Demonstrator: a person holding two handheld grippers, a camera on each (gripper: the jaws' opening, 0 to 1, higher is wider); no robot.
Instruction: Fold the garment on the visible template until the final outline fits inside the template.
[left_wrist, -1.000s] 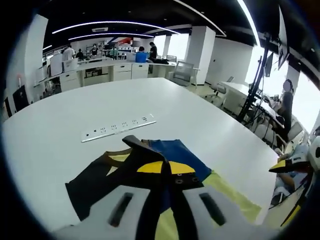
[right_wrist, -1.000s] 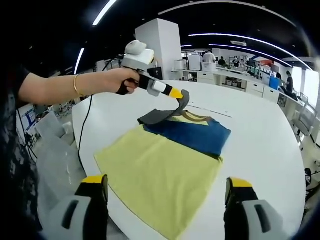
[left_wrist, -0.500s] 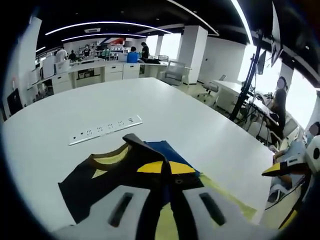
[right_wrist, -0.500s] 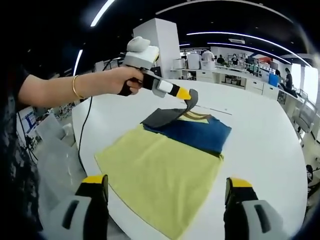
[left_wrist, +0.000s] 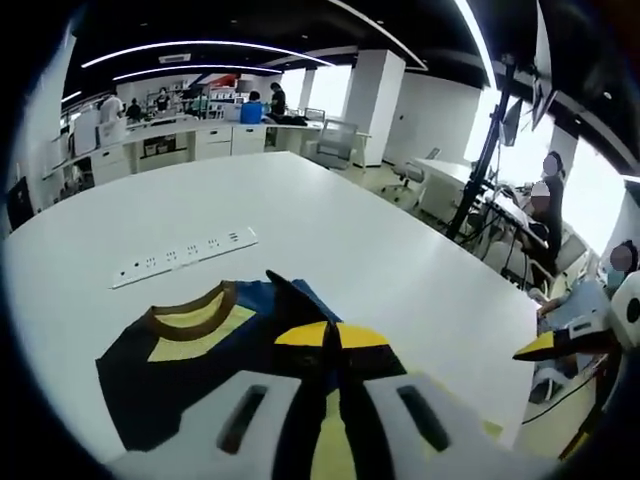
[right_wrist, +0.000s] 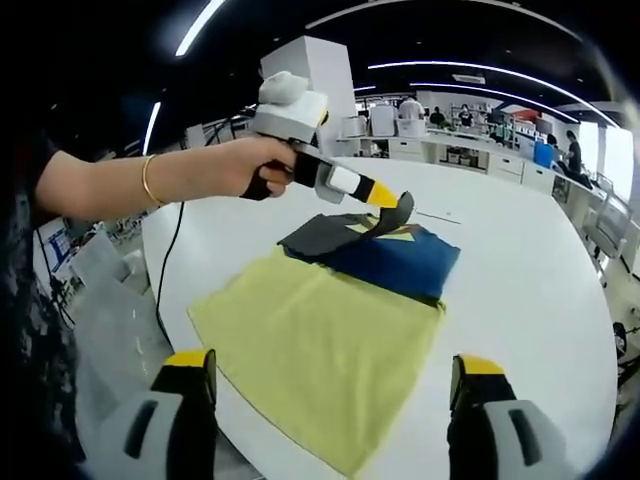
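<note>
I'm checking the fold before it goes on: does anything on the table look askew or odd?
Only the mid-fold state: the left hand-held gripper is shut on the dark sleeve and holds it lifted above the garment, so that part stands off the white table. The rest lies flat. No template outline is discernible.

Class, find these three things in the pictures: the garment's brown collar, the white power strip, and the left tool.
brown collar (left_wrist: 190, 312), left gripper view, on the curved neckband.
white power strip (left_wrist: 180, 256), left gripper view, mid-strip.
left tool (right_wrist: 392, 204), right gripper view, at its yellow tips.
</note>
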